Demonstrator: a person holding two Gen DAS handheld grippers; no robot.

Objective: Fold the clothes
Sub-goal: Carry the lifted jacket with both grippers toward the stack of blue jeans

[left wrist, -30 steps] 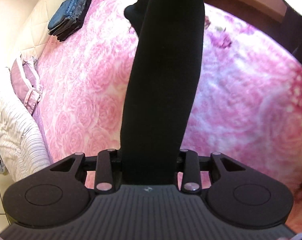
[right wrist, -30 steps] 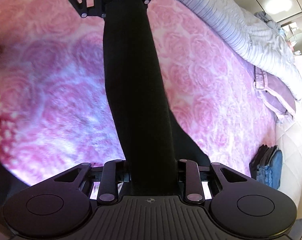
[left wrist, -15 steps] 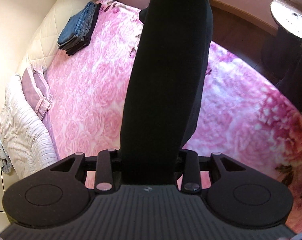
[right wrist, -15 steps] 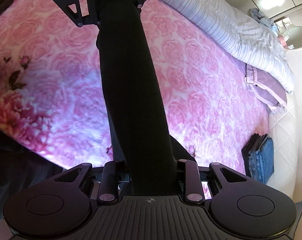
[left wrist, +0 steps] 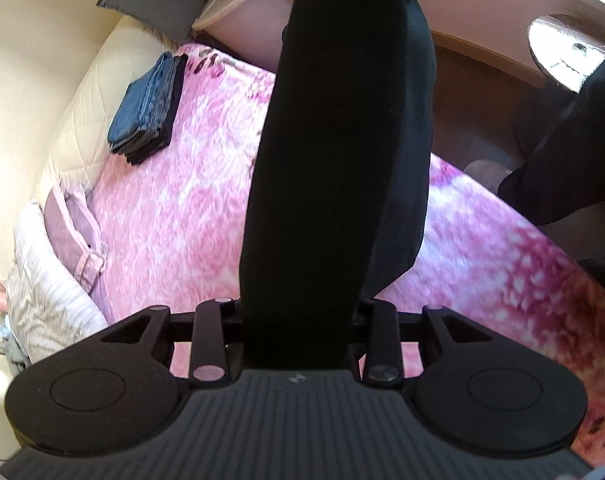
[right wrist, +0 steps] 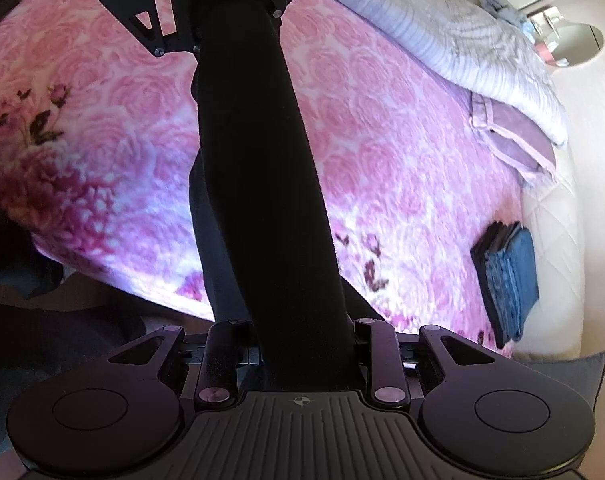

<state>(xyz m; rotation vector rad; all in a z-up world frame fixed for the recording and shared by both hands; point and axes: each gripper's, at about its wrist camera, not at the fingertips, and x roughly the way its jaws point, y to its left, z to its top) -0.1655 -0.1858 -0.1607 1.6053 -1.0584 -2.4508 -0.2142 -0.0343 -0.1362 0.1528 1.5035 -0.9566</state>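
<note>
A long black garment (left wrist: pixel 334 160) hangs stretched in the air between my two grippers, high above the pink rose bedspread (left wrist: pixel 174 208). My left gripper (left wrist: pixel 298 320) is shut on one end of it. My right gripper (right wrist: pixel 302 344) is shut on the other end of the garment (right wrist: pixel 258 168). The left gripper (right wrist: pixel 218 4) shows at the top of the right wrist view, clamped on the cloth. Loose black fabric droops under the stretched band. The fingertips of both grippers are hidden by the cloth.
A stack of folded dark and blue clothes (left wrist: pixel 146 108) lies at the bed's far edge by the cream quilted side; it also shows in the right wrist view (right wrist: pixel 506 280). A striped duvet (right wrist: pixel 454 44) and lilac pillow (right wrist: pixel 514 136) lie at the head. A round wooden table (left wrist: pixel 562 48) stands on the brown floor.
Both grippers have risen with the black garment, so the bed looks smaller and farther. The floor, wall and round table have come into view. Both grips are unchanged.
</note>
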